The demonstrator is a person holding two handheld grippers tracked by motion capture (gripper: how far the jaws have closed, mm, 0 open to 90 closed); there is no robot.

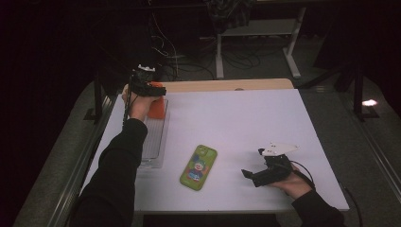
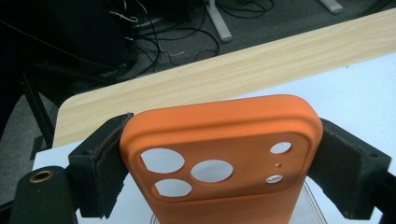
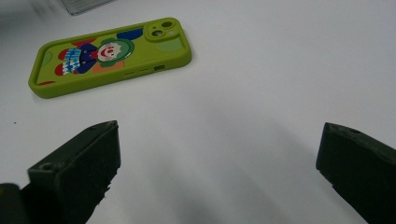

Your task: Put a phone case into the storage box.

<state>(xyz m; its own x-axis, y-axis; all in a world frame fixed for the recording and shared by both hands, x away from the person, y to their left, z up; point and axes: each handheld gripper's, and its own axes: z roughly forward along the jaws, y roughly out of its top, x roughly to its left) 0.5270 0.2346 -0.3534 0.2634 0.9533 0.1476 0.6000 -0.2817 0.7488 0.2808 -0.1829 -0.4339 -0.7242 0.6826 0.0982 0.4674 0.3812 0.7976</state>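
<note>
The right gripper [image 1: 257, 174] rests low on the white bench [image 1: 246, 123], close to the person. Its jaws are wide apart with nothing between them. Just past it lies a green phone case [image 1: 198, 167] with a clown picture, flat on the bench and not yet picked up.

Farther off, at the left side, the left gripper [image 1: 152, 90] holds an orange phone case [image 2: 219, 158]. Its jaws are clamped on the two long sides of the case. The case hangs right over the far end of a clear tray [image 1: 153, 142]. I think the orange case is about to go into the tray, and the green one is left to do.

Beyond the white top is a strip of light wood [image 1: 227, 85]. Past that the room is dark, with cables on the floor [image 1: 189, 59] and white desk legs [image 1: 293, 52].
</note>
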